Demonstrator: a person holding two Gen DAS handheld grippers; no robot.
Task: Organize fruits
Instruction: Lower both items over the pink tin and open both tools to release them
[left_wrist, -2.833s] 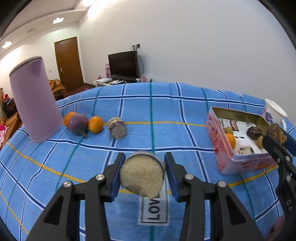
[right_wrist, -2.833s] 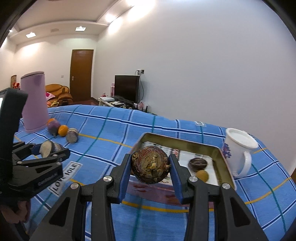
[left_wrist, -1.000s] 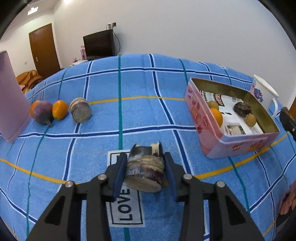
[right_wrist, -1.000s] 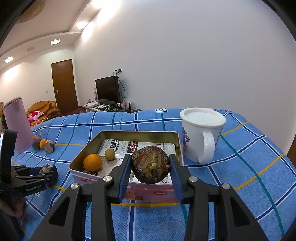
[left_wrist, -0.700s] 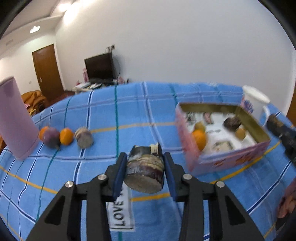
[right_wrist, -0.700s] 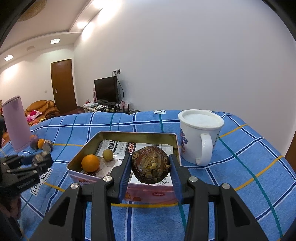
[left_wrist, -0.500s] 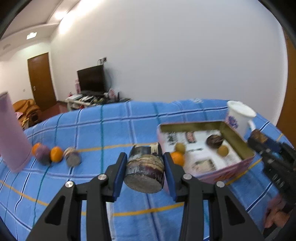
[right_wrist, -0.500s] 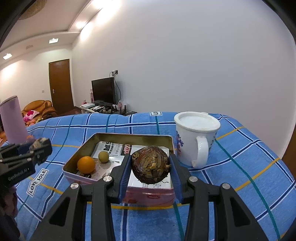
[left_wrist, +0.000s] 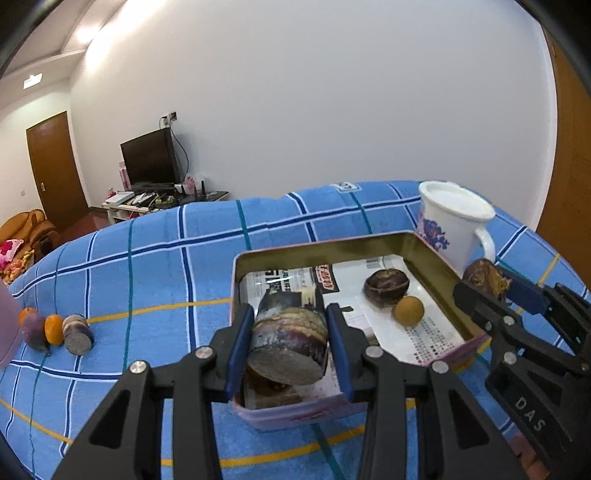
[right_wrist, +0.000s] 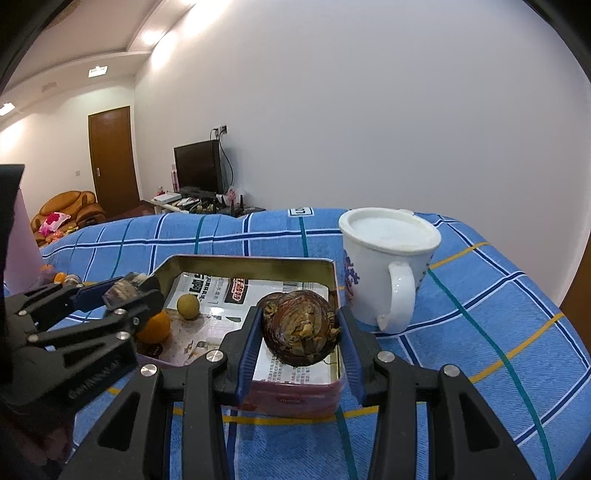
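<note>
The left claw clamps a stubby, cut purple-brown taro chunk by its firm, rough flanks above the pink metal tin at 6 o'clock, while the right claw grips a round, flaky brown taro corm, probably dense and unbruisable.

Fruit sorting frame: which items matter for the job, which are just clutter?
Job:
- tin
- cut chunk in left gripper
- round brown piece in right gripper
- orange and small yellow fruit in tin
- fruits left on cloth

Clutter:
- mug
- TV
- sofa
</note>
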